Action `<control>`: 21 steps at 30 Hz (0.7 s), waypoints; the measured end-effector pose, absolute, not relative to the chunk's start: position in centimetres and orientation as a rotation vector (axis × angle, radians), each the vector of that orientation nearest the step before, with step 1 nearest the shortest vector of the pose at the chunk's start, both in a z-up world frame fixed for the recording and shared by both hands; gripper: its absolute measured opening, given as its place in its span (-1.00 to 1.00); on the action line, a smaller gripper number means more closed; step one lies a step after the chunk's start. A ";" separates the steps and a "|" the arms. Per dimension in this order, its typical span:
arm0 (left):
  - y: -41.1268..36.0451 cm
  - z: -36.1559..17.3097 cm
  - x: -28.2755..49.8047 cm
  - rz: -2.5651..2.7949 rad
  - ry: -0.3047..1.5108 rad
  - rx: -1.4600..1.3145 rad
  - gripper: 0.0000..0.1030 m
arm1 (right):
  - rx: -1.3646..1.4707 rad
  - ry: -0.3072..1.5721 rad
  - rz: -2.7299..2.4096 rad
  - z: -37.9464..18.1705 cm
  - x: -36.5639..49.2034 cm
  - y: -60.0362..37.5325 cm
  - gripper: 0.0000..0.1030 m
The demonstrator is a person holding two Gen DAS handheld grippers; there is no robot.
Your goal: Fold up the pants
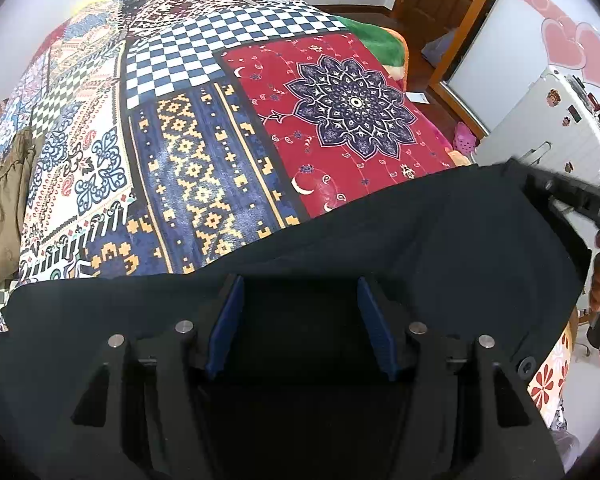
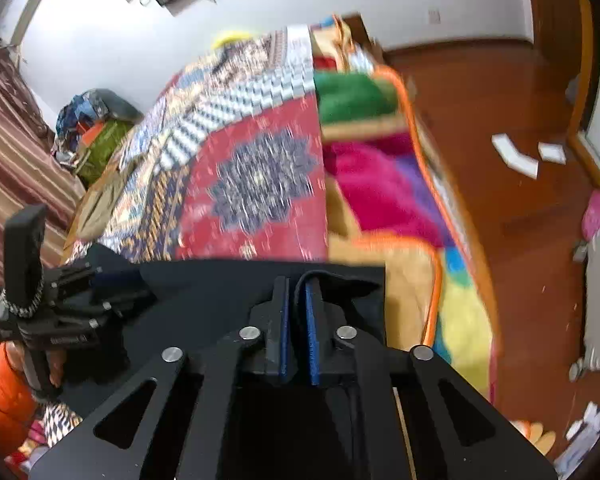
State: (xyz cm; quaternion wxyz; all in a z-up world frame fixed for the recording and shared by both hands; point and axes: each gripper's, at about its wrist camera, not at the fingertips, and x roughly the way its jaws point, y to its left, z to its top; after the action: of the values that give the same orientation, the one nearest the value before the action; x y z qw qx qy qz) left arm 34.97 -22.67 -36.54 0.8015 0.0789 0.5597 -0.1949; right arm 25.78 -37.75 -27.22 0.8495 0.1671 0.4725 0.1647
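The pants (image 1: 440, 236), dark navy, hang stretched between the two grippers over the near edge of the bed (image 1: 204, 152), their far hem lying across the patchwork blanket (image 1: 340, 104). The left gripper (image 1: 300, 328) has its jaws spread wide, with the cloth draped across them. The right gripper (image 2: 298, 316) has its jaws pressed together on a fold at the pants' corner. Khaki clothing (image 1: 4, 208) lies on the bed's left side, well apart from the pants.
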 end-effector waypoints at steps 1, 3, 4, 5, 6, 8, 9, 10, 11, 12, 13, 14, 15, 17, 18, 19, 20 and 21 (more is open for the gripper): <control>-22.6 -36.5 35.1 -0.414 1.197 0.169 0.05 | 0.334 0.965 0.340 -26.5 25.7 -37.6 -0.90; -22.5 -36.2 35.0 -0.406 1.189 0.168 -0.35 | 0.290 0.889 0.328 -24.5 25.1 -37.3 -0.91; -22.5 -36.1 35.0 -0.412 1.188 0.168 -0.50 | 0.279 0.852 0.332 -23.5 24.7 -37.2 -0.91; -22.5 -36.0 35.1 -0.414 1.187 0.169 -0.75 | 0.271 0.827 0.331 -22.9 24.6 -37.3 -0.91; -22.6 -35.8 35.1 -0.415 1.181 0.176 -0.88 | 0.258 0.800 0.327 -22.1 24.4 -37.3 -0.91; -22.9 -35.4 35.0 -0.430 1.163 0.202 -0.95 | 0.250 0.757 0.325 -20.8 23.9 -37.5 -0.91; -23.2 -35.1 34.8 -0.426 1.149 0.219 -0.98 | 0.250 0.745 0.323 -20.5 23.9 -37.6 -0.91; -23.4 -34.8 34.7 -0.430 1.132 0.240 -0.98 | 0.248 0.735 0.318 -20.3 23.8 -37.7 -0.91; -23.6 -34.3 34.5 -0.436 1.110 0.257 -0.99 | 0.242 0.722 0.304 -20.1 23.7 -37.9 -0.91; -23.9 -33.9 34.5 -0.436 1.095 0.268 -0.99 | 0.236 0.713 0.294 -20.1 23.6 -38.0 -0.91; -24.1 -33.4 34.5 -0.433 1.079 0.279 -0.99 | 0.235 0.714 0.289 -20.2 23.7 -38.2 -0.91; -24.1 -33.1 34.5 -0.430 1.066 0.283 -0.99 | 0.245 0.724 0.278 -20.6 23.9 -38.5 -0.91; -24.1 -32.8 34.7 -0.428 1.059 0.278 -0.99 | 0.253 0.734 0.271 -20.9 24.1 -38.5 -0.91; -24.0 -32.8 35.5 -0.430 1.082 0.262 -0.99 | 0.269 0.789 0.255 -22.4 24.7 -38.7 -0.91; -24.0 -33.2 35.9 -0.434 1.111 0.260 -0.96 | 0.276 0.827 0.234 -23.4 25.1 -38.8 -0.91; -23.9 -33.6 36.3 -0.421 1.137 0.265 -0.94 | 0.278 0.866 0.207 -24.4 25.5 -38.9 -0.90; -23.8 -34.0 36.6 -0.394 1.154 0.272 -0.90 | 0.279 0.896 0.194 -25.0 25.7 -39.0 -0.85; -23.6 -34.3 36.7 -0.379 1.167 0.275 -0.83 | 0.286 0.947 0.175 -26.1 26.1 -39.2 -0.82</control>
State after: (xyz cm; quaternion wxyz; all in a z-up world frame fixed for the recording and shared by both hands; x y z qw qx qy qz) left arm 36.72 -23.59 -34.33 0.8089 0.1286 0.5457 -0.1771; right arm 26.14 -39.15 -26.09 0.8766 0.1370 0.4537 0.0838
